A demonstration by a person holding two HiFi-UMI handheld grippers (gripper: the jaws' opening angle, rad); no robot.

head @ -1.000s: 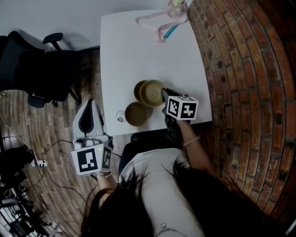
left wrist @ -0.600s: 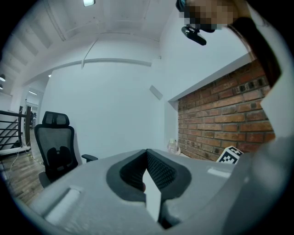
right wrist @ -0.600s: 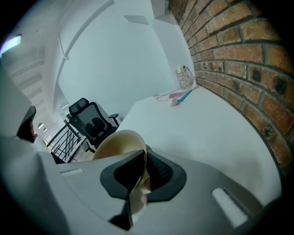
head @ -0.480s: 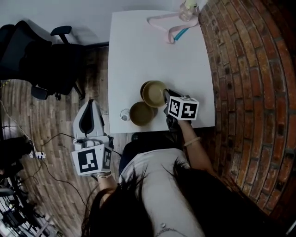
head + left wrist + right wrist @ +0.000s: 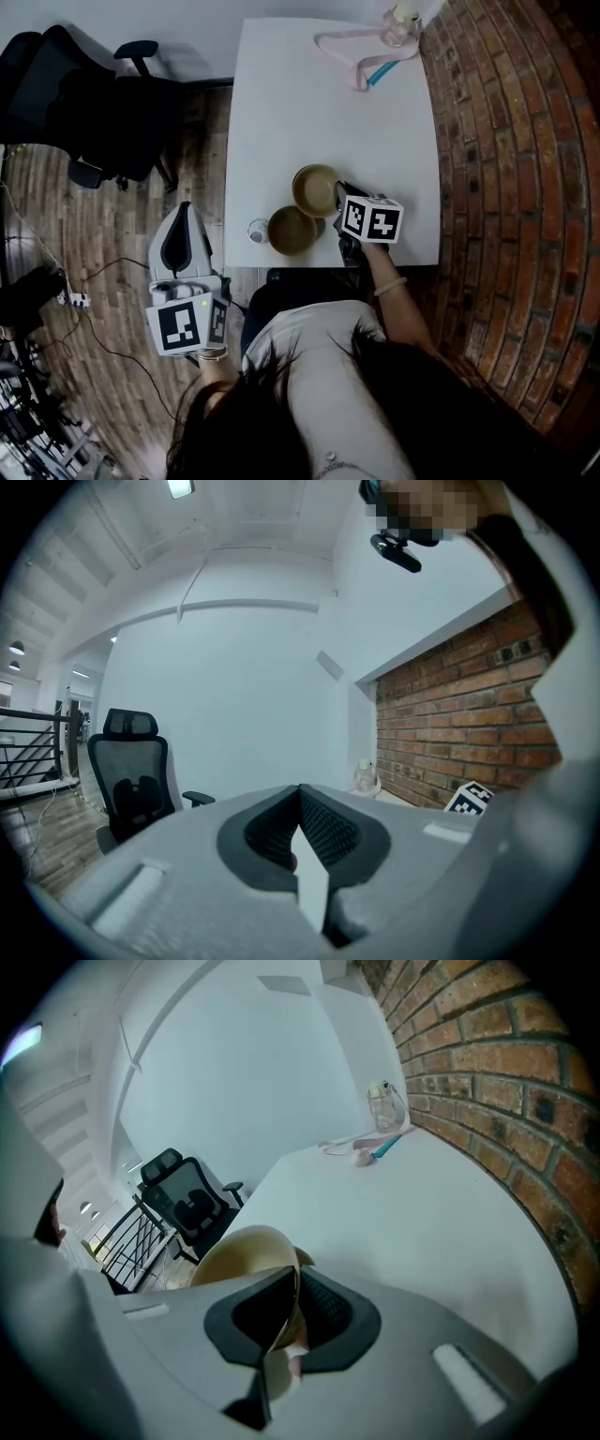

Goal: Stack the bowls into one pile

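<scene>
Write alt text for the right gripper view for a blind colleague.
The right claw is shut on the rim of a tan bowl, with a white table stretching ahead. A brick wall runs along the right, a pink hanger lies at the table's far end, and an office chair stands to the left.

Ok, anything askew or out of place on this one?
Nothing stands out. The right gripper pinches one tan bowl by its rim beside a second bowl; no spills or damage. A pink hanger lies at the table's far end.
</scene>
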